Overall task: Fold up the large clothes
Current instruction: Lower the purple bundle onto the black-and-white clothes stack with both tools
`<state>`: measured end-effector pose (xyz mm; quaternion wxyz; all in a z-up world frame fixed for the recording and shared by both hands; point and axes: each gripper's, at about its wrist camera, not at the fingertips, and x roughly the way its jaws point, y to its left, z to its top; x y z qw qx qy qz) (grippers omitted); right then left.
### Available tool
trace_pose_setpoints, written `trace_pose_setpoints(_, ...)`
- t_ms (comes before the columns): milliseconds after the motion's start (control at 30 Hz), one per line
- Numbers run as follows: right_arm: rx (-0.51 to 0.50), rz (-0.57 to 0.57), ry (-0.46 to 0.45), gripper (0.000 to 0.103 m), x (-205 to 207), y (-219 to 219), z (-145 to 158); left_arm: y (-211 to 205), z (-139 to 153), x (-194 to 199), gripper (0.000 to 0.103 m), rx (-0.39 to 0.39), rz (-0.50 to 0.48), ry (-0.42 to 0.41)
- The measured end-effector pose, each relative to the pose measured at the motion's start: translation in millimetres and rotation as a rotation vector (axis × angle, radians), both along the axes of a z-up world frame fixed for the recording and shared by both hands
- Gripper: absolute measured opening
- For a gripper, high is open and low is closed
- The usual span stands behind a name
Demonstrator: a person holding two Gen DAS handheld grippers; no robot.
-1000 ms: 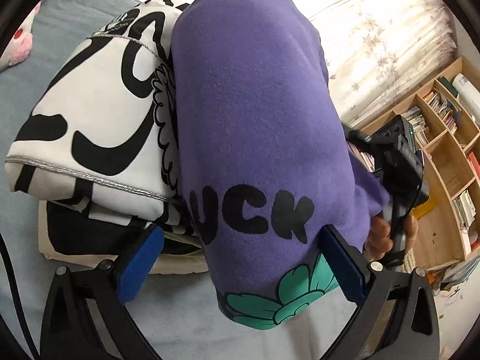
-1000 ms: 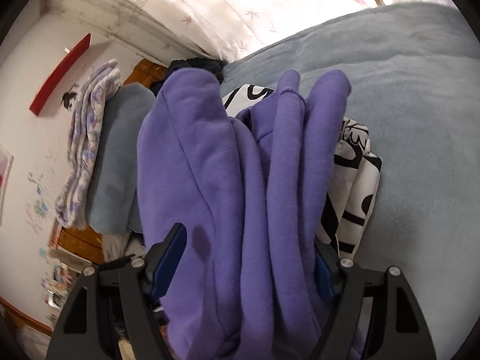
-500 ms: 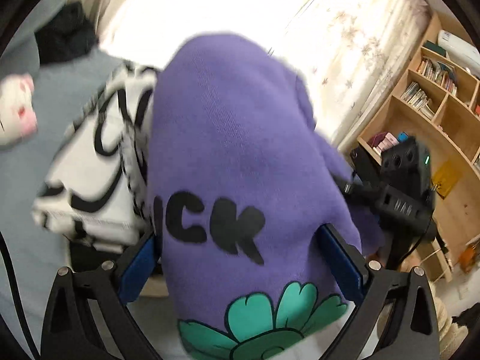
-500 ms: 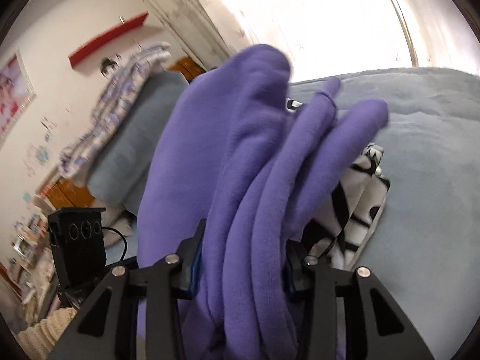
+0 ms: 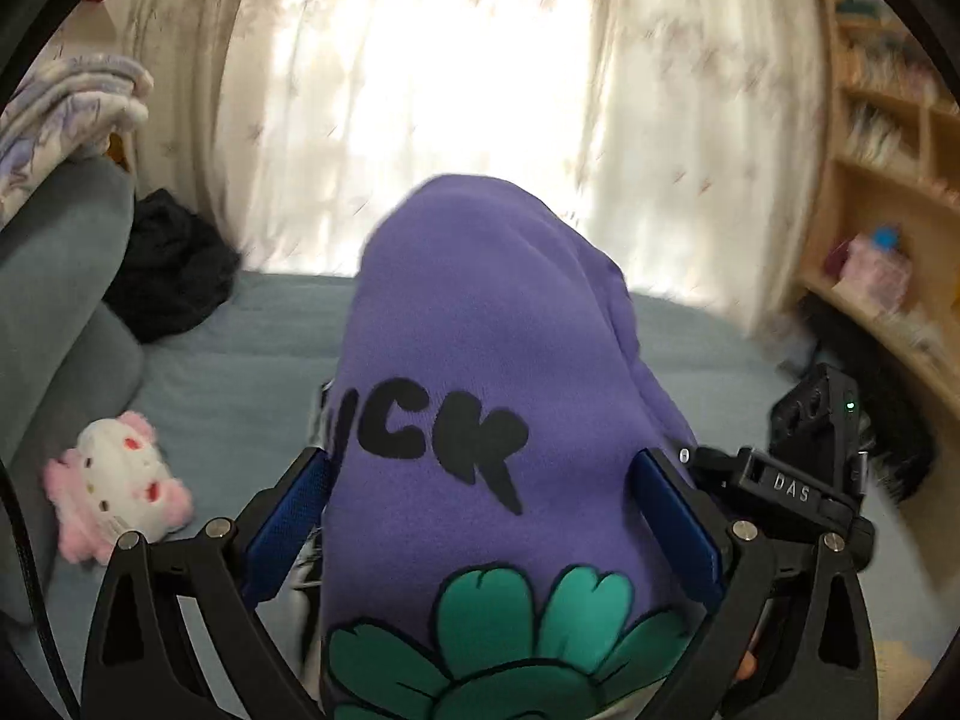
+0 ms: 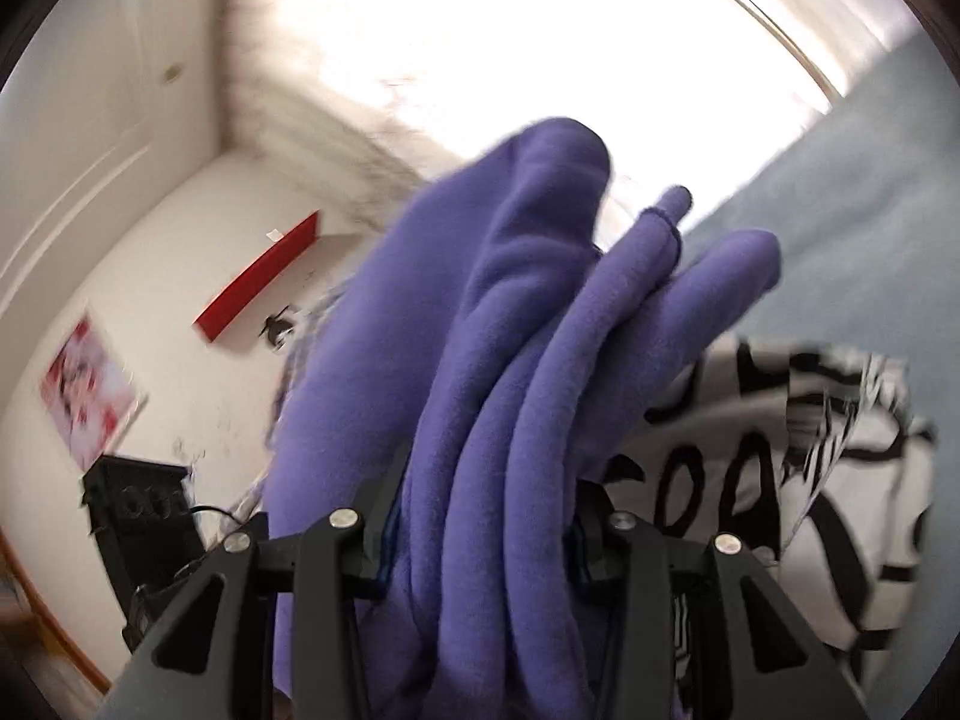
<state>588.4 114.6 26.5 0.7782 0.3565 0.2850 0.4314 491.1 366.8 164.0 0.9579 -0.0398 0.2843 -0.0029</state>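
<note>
While both grippers carry it off the bed (image 5: 240, 360), the purple hoodie (image 5: 480, 390) is bundled into a thick, layered wad, so the folding itself looks largely done from where I stand. Left gripper (image 5: 480, 516): blue pads (image 5: 678, 528) spread wide, one on each flank of the bundle, pressing into the fleece just above the green flower print (image 5: 498, 654). That is a grip on a fat object, not idle jaws. Right gripper (image 6: 480, 534): jaws much closer together, clamped around several stacked purple folds (image 6: 540, 360), and they are easing apart a touch even now, with the cloth between them and the pads seemingly in contact.

Ahead of the left tool and beyond the bundle there's bare bed, a dark garment (image 5: 174, 276) heaped off to its left, a small plush toy (image 5: 120, 486) nearer on the same side, and the curtain (image 5: 420, 90) straight ahead. To the right of the right tool sits a black-and-white printed garment (image 6: 780, 468), folded, just beside and partly under the purple bundle.

What's left, I'd say: carry the hoodie to wherever the folded stack belongs, most likely that printed piece, set it down flat, and let go without the layers springing open. The folds fan loose at the far end, so that release is the tricky bit. Whether more clothes wait after this one, I can't tell; the dark heap may be next.
</note>
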Motion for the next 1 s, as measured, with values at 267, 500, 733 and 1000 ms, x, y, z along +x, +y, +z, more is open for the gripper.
trace_pose_setpoints(267,-0.321,-0.021,0.147,0.064,2.2,14.8,-56.7,-10.7,-52.1,4.5,0.096,0.148,-0.004,0.056)
trace_pose_setpoints(500,-0.391,-0.03,0.018,0.064,-23.5,-13.2,8.9,-2.4,-22.8,-14.0,0.096,0.073,-0.021,0.015)
trace_pose_setpoints(733,-0.411,0.028,0.156,0.064,-6.9,-6.2,-8.3,19.6,-14.0,-10.5,0.068,0.028,0.031,0.043)
trace_pose_setpoints(1000,-0.42,0.06,0.136,0.034,-11.1,12.0,-29.9,40.9,-48.2,0.4,0.068,-0.05,0.086,0.107)
